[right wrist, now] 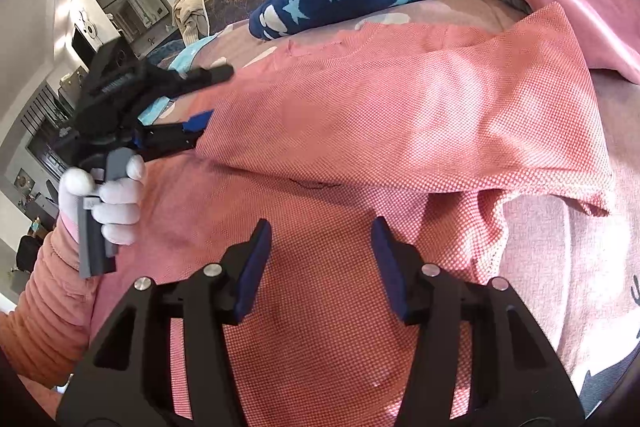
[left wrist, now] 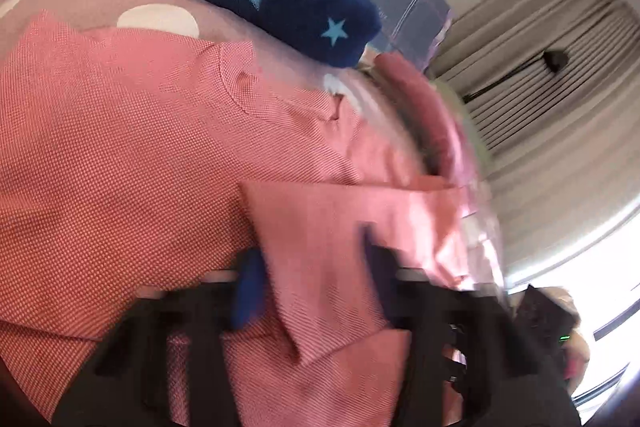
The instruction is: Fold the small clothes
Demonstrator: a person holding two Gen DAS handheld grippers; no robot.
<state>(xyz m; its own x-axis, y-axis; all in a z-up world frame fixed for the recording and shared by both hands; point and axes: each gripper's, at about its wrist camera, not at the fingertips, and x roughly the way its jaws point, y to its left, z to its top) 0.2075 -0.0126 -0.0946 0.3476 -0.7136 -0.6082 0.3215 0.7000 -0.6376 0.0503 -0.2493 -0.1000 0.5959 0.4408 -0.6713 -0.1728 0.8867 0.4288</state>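
Now we have the pink garment half folded on the bed, one flap lifted.

We judge the pink shirt (right wrist: 360,131) light, soft and limp, its pique weave grippy enough not to slip; it lies spread across the bed (right wrist: 568,259), short of the navy star-patterned garment (right wrist: 332,3) nearer the far edge. Our left claw (right wrist: 196,139) looks clamped on the corner of the folded-over flap, fingers together, though its own view is too blurred to confirm this. Our right claw (right wrist: 320,263) hovers over the flat body of the shirt, fingers apart and holding nothing. We would pinch hems or corners, where doubled cloth gives purchase, and lift both ends together so the flap does not sag.
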